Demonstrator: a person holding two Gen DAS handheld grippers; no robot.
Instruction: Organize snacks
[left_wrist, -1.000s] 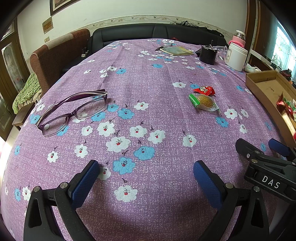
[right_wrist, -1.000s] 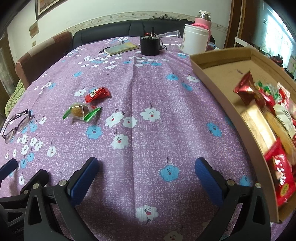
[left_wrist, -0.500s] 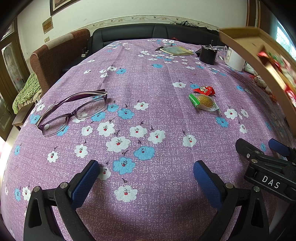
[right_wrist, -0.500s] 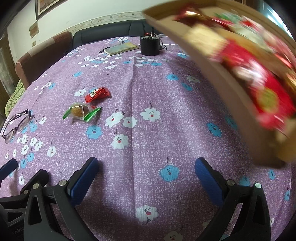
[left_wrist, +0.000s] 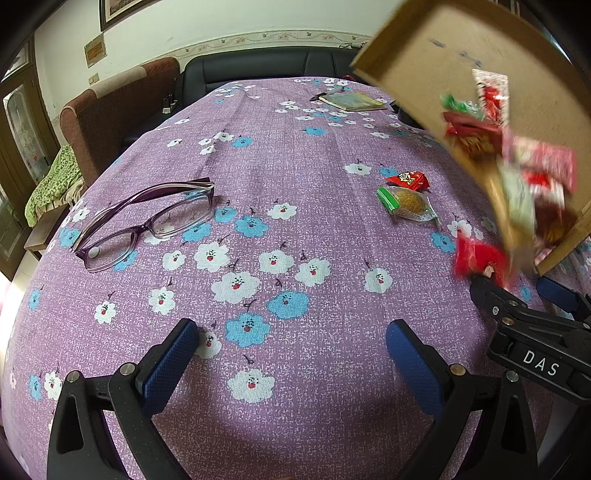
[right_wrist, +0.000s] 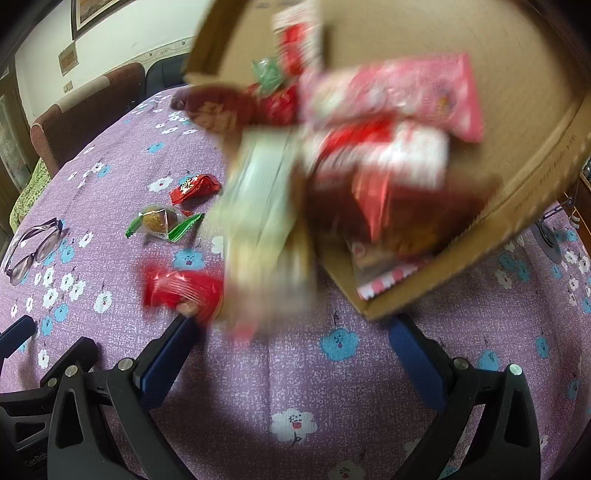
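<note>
A cardboard tray (left_wrist: 436, 48) (right_wrist: 517, 74) is tipped up in the air on the right, and several blurred snack packets (left_wrist: 532, 184) (right_wrist: 373, 147) spill out of it toward the table. A red packet (left_wrist: 478, 258) (right_wrist: 181, 288) falls lowest. A red candy (left_wrist: 408, 180) (right_wrist: 194, 189) and a clear green-ended snack pack (left_wrist: 408, 203) (right_wrist: 160, 221) lie on the purple floral tablecloth. My left gripper (left_wrist: 291, 354) is open and empty over the cloth. My right gripper (right_wrist: 291, 350) (left_wrist: 524, 295) is open and empty, just below the falling packets.
Purple glasses (left_wrist: 147, 221) (right_wrist: 31, 243) lie at the left. A notebook (left_wrist: 351, 101) lies at the far end. A brown armchair (left_wrist: 110, 110) and a black sofa (left_wrist: 258, 70) stand beyond the table.
The cardboard tray has been lifted off the table at the right and tipped, and its snacks now fall out. Both grippers have stayed still and open.
</note>
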